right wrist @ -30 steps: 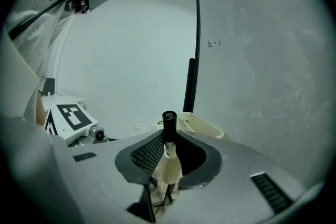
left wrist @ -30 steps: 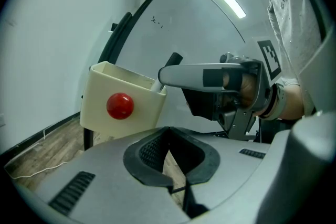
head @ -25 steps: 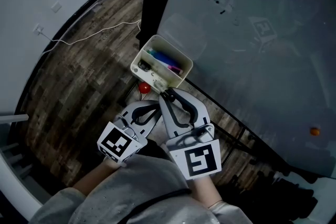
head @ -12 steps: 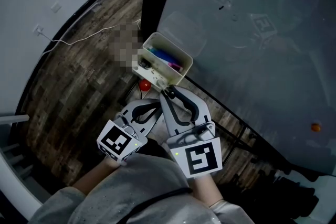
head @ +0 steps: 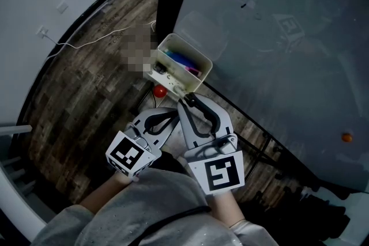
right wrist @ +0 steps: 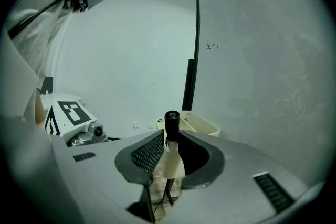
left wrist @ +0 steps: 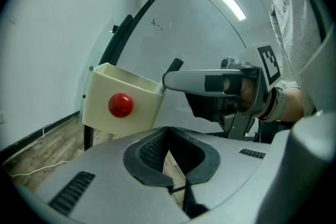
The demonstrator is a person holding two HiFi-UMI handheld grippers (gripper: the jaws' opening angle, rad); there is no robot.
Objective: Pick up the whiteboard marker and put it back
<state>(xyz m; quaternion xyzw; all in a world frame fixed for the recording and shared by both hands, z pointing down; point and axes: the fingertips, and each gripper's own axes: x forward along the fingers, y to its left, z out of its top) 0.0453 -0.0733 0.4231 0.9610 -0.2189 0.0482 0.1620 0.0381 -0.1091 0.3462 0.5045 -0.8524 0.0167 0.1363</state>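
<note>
Marker (right wrist: 171, 148) is standing upright between the right gripper's (head: 186, 103) jaws, black cap up and pale barrel down between the ribbed pads; it is hanging over bare floor just short of the bin's (left wrist: 100, 92) near rim, not yet inside. Little is changing across the last second: both grippers are staying where they were beside the bin, which is hanging on the whiteboard (head: 277, 66); only the right jaws have just been opening a shade, with the marker between them. That is reading as the start of a release, yet the tips are sitting at the rim, not over the opening, so letting go here is risking a drop to the floor; a short reach forward over the coloured pens (head: 183, 64) is looking necessary first. Right jaws are standing about half apart and, by my reading, gripping the barrel, since nothing else is holding it up. Left gripper (left wrist: 167, 129) is waiting just beside, tips meeting, holding nothing.
</note>
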